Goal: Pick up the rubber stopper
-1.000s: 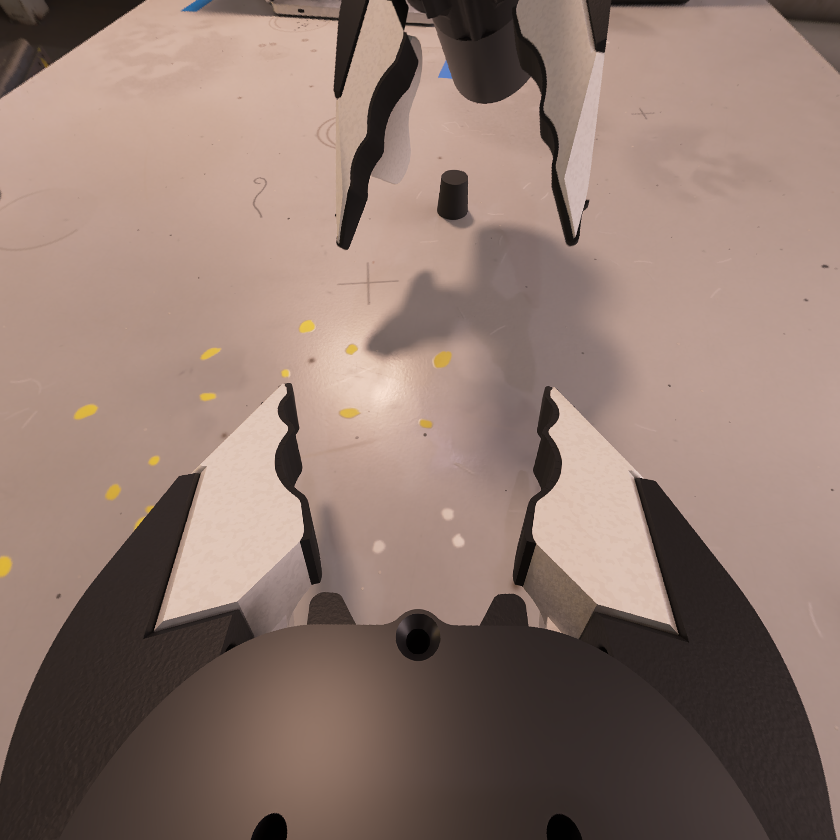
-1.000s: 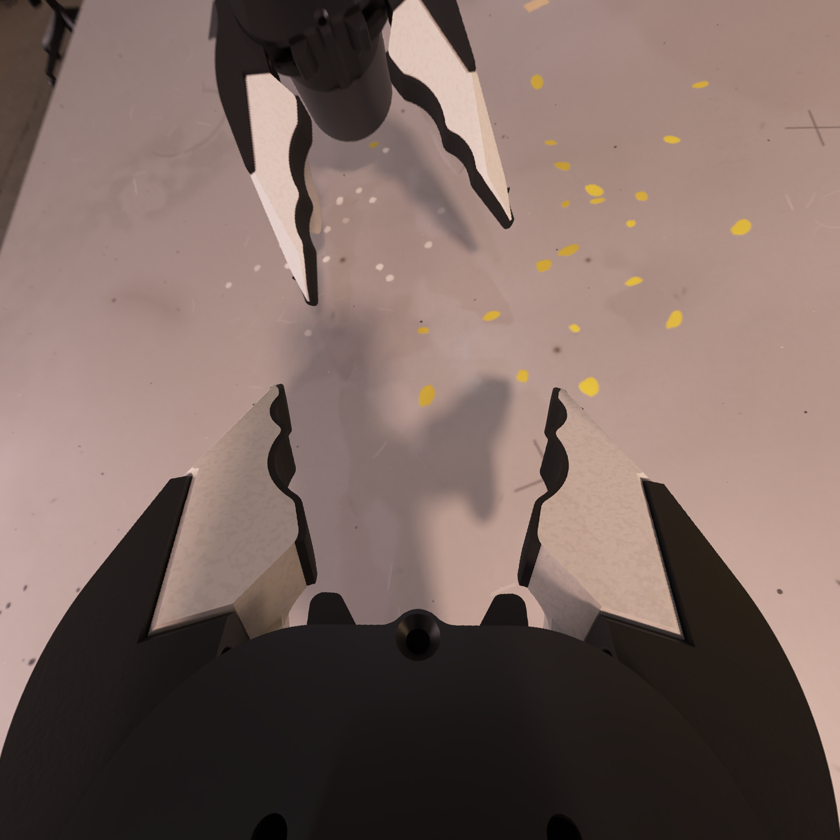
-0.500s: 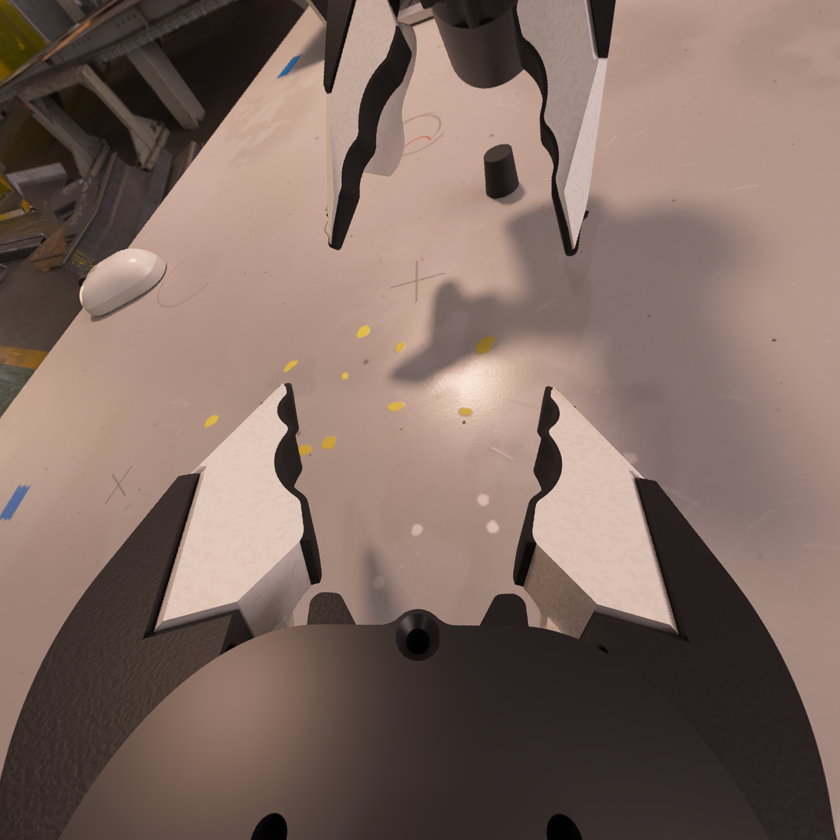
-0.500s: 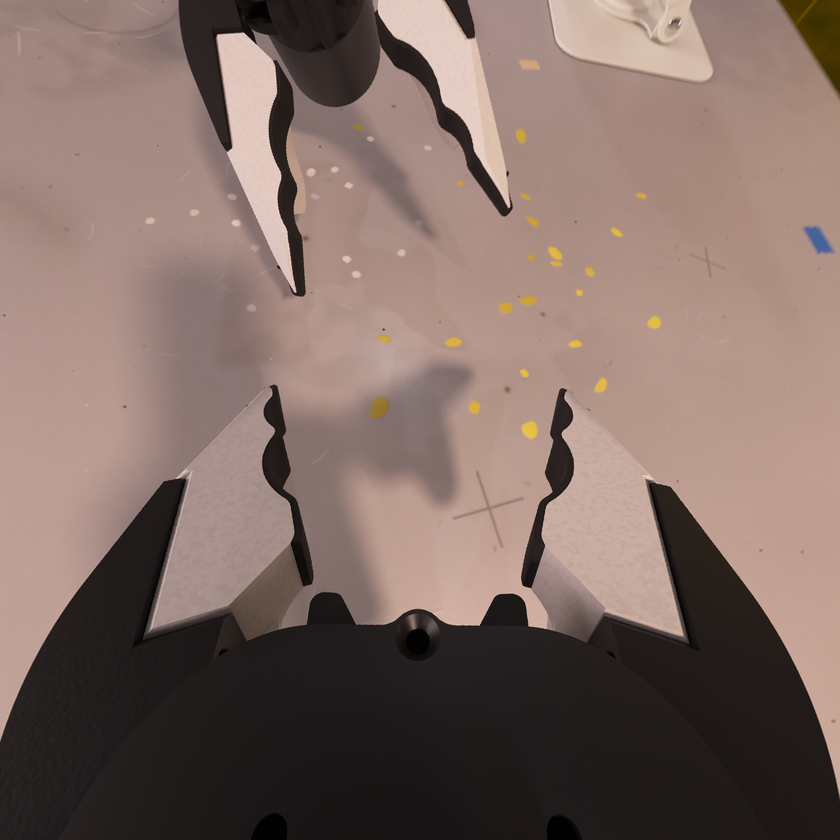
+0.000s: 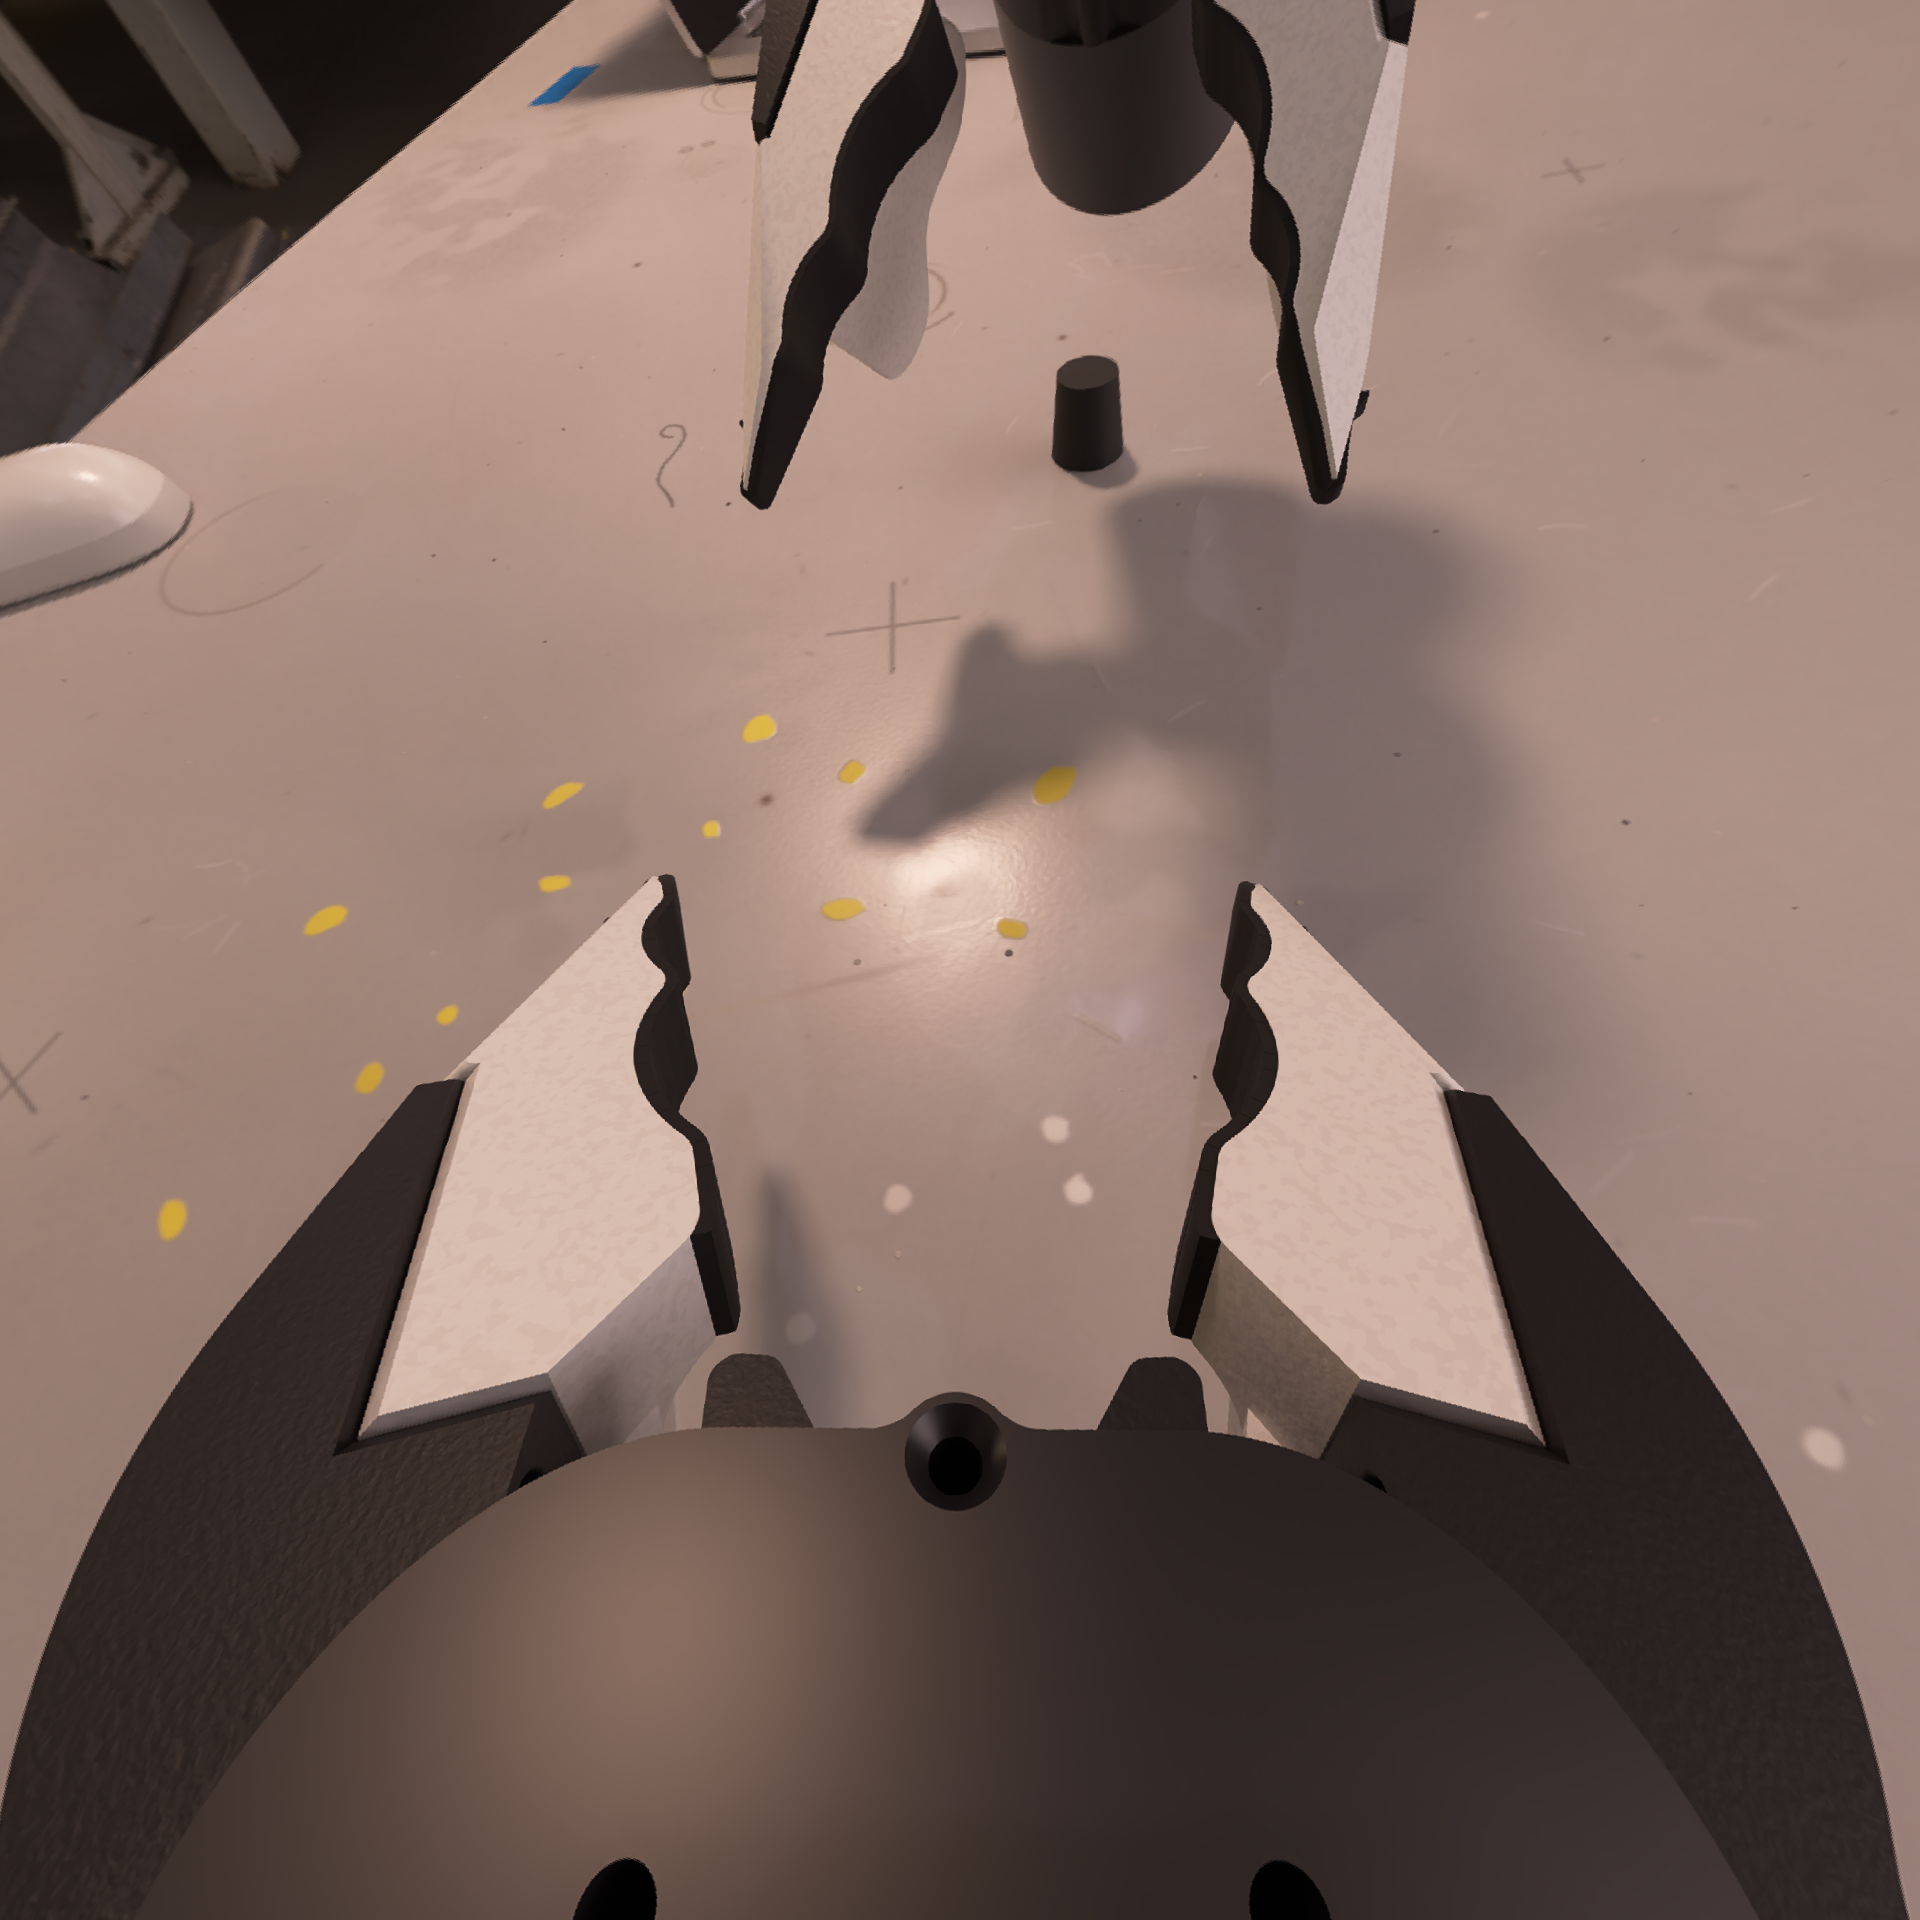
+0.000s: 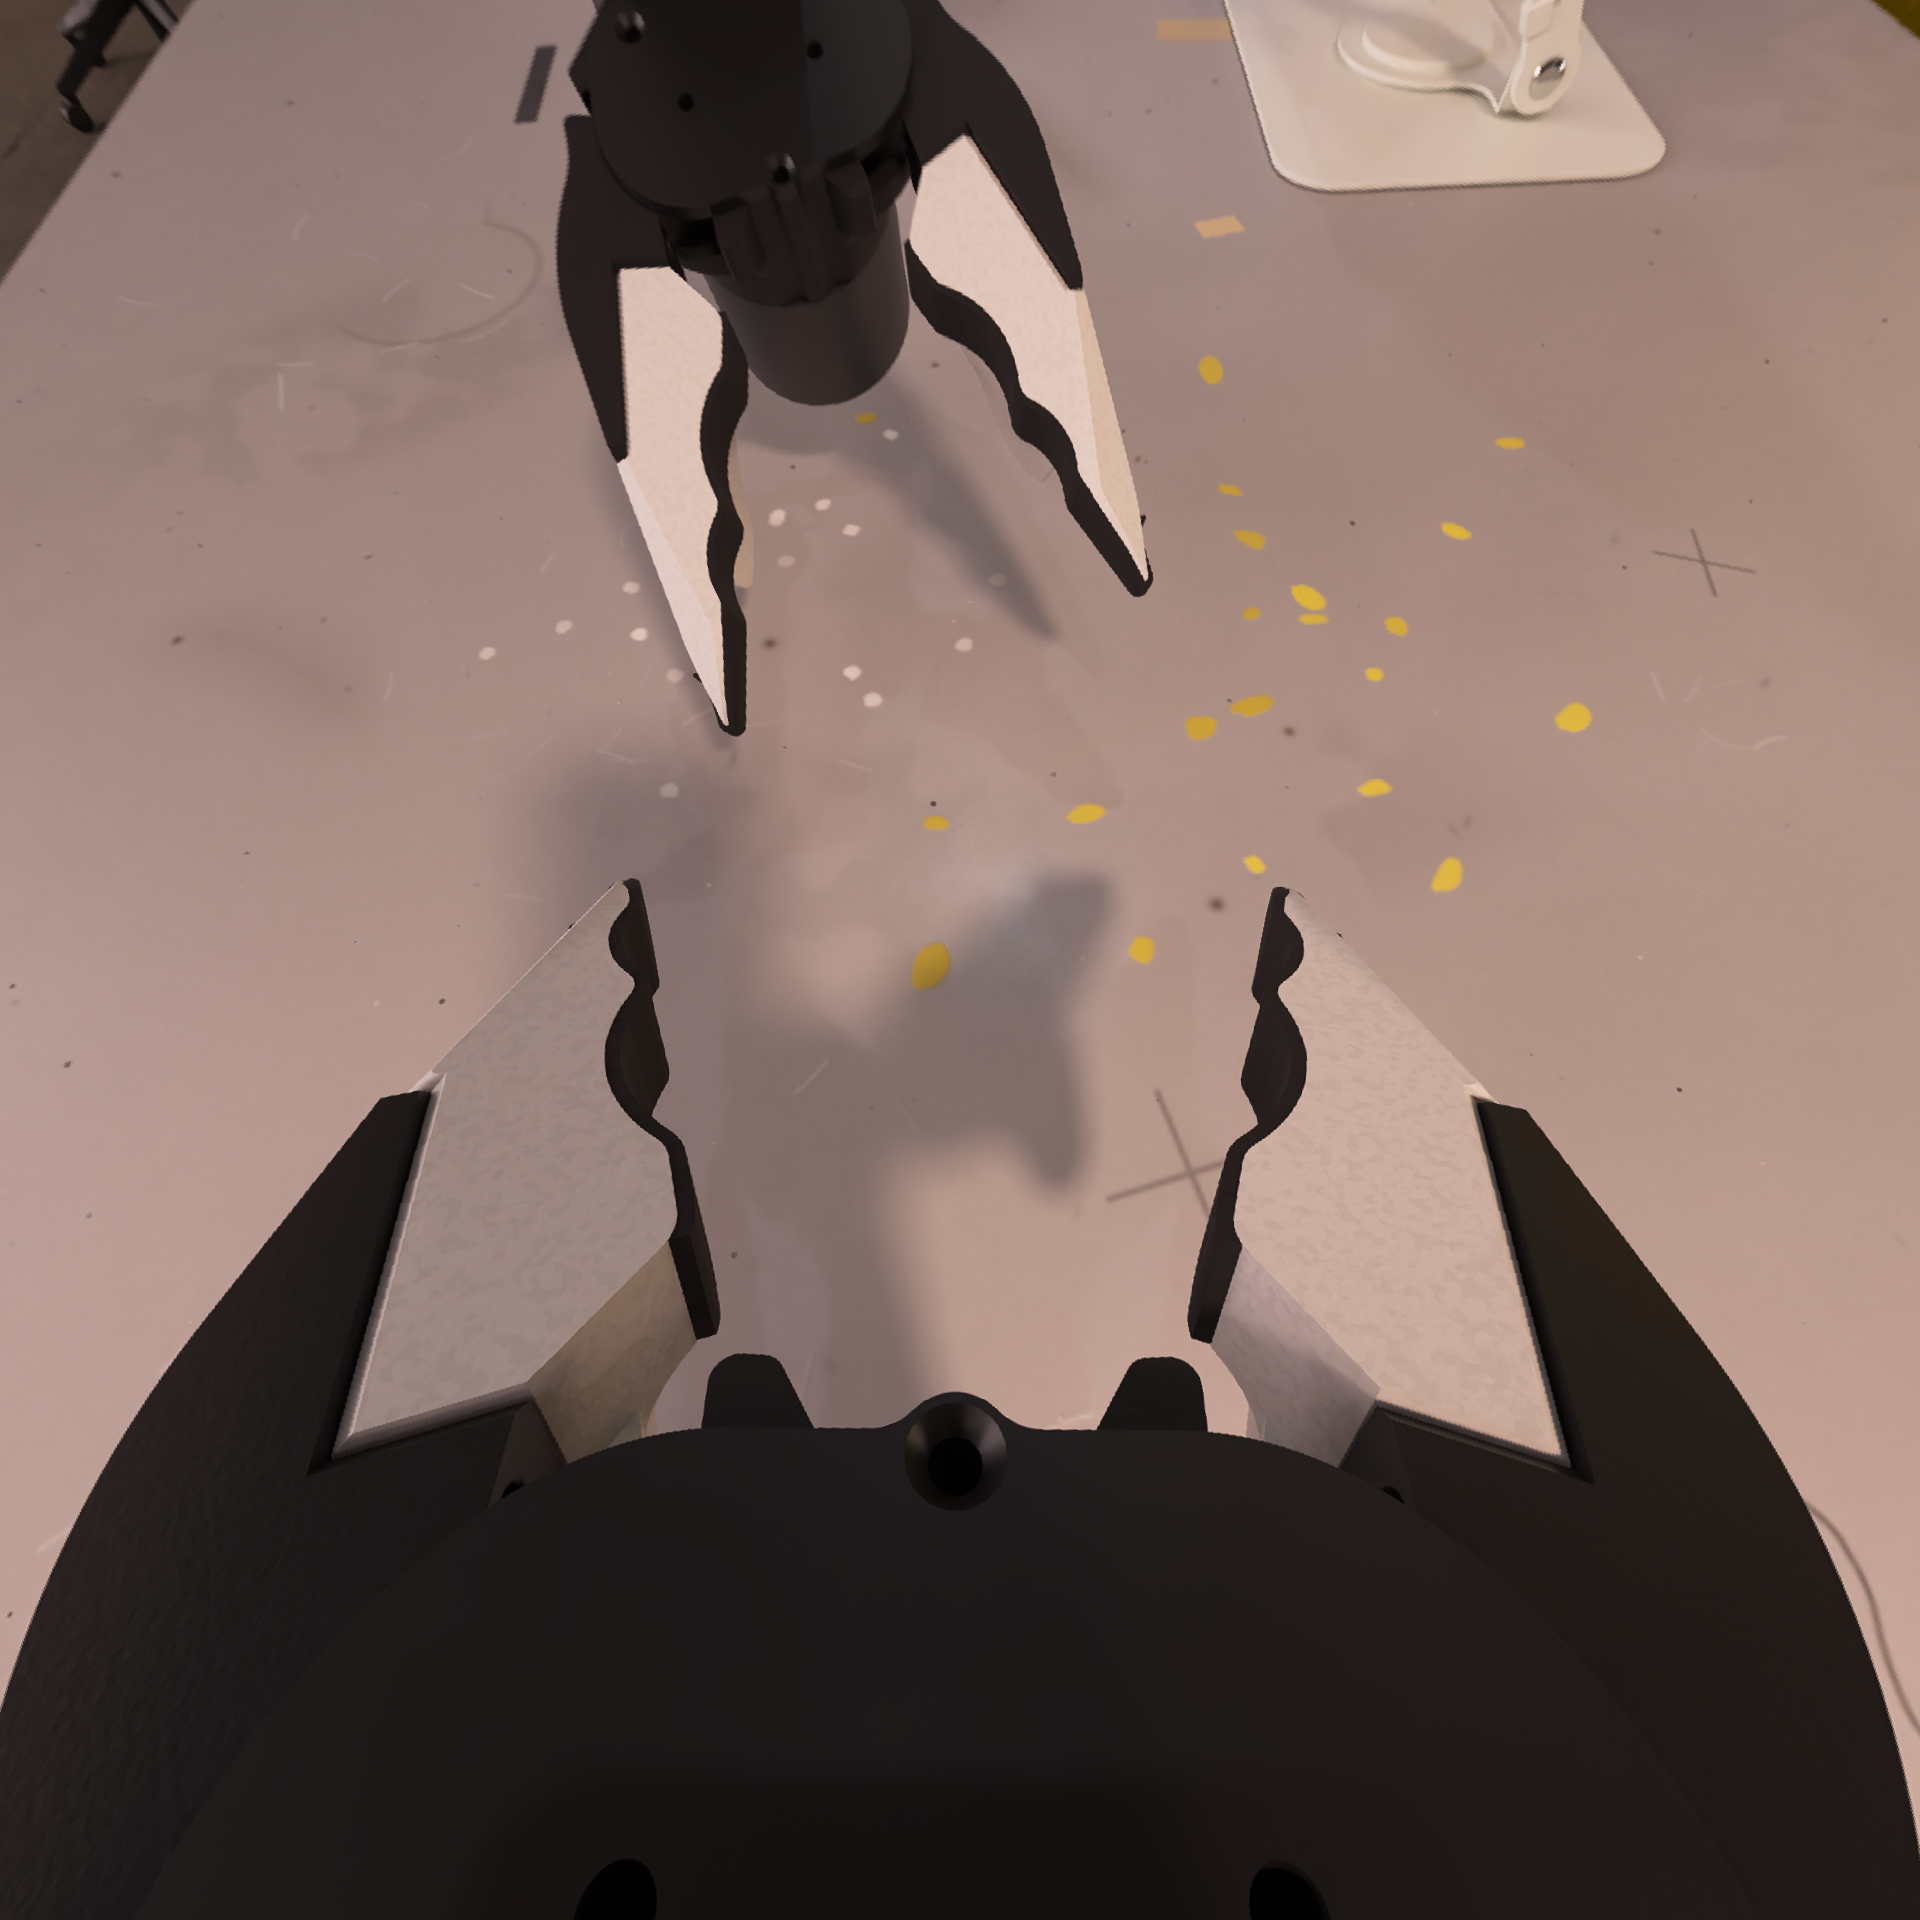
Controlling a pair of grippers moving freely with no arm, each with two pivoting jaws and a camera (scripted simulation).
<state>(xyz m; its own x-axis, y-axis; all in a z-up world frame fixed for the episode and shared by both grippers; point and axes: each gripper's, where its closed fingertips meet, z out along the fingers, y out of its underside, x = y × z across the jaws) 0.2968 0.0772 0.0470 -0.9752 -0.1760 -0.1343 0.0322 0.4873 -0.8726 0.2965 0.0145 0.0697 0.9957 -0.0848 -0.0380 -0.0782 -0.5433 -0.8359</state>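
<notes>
The rubber stopper (image 5: 1086,427) is a small black tapered plug standing upright on the pale table, far ahead in the left wrist view. My left gripper (image 5: 956,888) is open and empty, well short of the stopper. My right gripper (image 5: 1042,497) shows there from the front, open, its fingertips hanging above the table on either side of the stopper. In the right wrist view my right gripper (image 6: 956,894) is open and empty, and the stopper is not in sight. The left gripper (image 6: 938,655) faces it, open.
A white rounded object (image 5: 78,514) lies at the table's left edge. A white tray (image 6: 1444,114) with a clear fixture stands far right in the right wrist view. Yellow and white paint specks and pencil crosses mark the table (image 5: 416,675). A blue tape piece (image 5: 564,83) lies far off.
The left wrist view has swung back right, so the stopper now sits more central between the right gripper's fingers. The right wrist view has pulled back from the left gripper. Both grippers stay open.
</notes>
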